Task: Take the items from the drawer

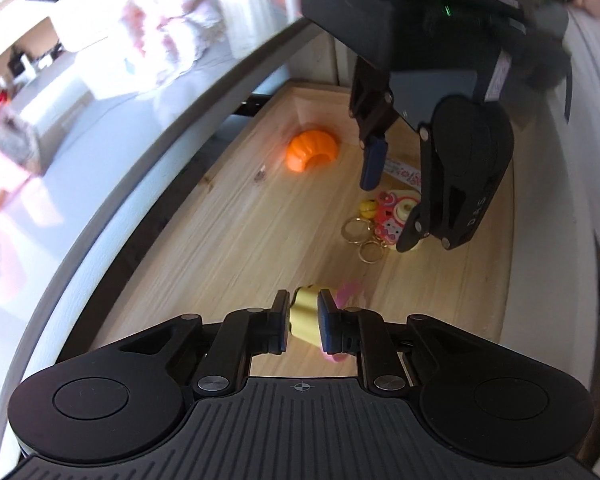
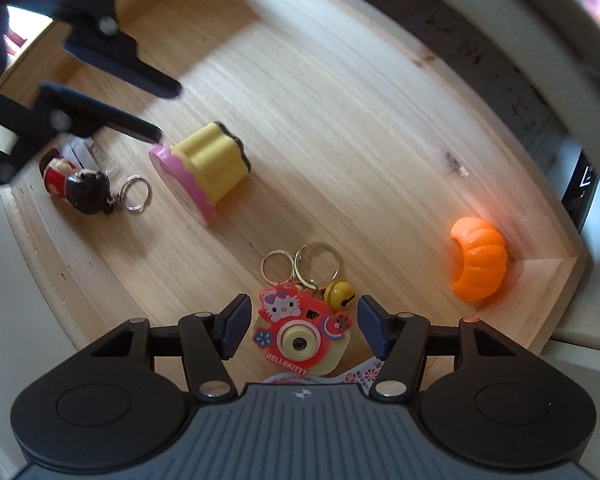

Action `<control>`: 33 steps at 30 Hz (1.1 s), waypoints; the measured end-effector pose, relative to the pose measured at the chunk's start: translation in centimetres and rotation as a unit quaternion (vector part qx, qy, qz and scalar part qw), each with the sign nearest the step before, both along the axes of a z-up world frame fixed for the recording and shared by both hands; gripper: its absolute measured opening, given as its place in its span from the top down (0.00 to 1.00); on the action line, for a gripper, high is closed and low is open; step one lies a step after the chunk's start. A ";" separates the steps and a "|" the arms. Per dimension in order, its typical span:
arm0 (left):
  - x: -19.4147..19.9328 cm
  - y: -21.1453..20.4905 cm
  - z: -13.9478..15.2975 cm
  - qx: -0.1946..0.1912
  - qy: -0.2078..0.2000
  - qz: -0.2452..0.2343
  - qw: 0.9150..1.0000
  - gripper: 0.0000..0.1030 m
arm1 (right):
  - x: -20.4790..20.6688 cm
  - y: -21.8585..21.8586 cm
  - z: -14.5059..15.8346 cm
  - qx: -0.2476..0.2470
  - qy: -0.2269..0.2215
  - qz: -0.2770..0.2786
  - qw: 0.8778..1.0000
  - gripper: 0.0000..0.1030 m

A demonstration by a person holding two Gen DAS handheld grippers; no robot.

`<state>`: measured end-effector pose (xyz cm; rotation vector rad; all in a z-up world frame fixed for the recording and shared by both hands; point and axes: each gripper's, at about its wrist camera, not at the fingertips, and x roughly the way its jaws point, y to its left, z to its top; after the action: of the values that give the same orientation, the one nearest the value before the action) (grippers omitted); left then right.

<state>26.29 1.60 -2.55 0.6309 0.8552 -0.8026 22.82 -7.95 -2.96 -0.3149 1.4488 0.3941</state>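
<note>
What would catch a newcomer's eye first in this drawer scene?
Probably the bright Hello Kitty camera keychain, lying on the drawer floor between the open fingers of the right claw. Next, the yellow and pink cake toy, which the left claw appears to pinch, and the orange pumpkin tucked into a corner.

drawer (image 2: 340, 128): pale wood, pulled open
cake toy (image 2: 204, 168): yellow with pink frilled base, tipped on side, mid-floor
camera keychain (image 2: 300, 336): red-yellow, rings and bell, flat
pumpkin (image 2: 478, 258): orange, in corner
figure keychain (image 2: 76, 186): dark-haired, lying down
</note>
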 end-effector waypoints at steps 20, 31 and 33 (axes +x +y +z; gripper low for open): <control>-0.5 -0.5 -2.6 0.002 0.093 -0.041 0.995 0.64 | 0.6 0.2 0.5 0.019 -0.005 -0.007 1.000 0.43; 1.9 -0.7 -2.2 -0.033 0.078 -0.005 0.996 0.62 | -0.3 -0.2 1.3 0.028 -0.030 -0.011 0.999 0.43; 2.4 -1.1 -2.7 -0.044 0.089 0.002 0.995 0.62 | -0.4 -0.5 1.6 0.034 -0.030 -0.017 0.999 0.43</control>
<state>28.71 0.53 -5.30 0.4852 0.9770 -0.8973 22.44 -8.43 -1.33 -0.2446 1.3769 0.4016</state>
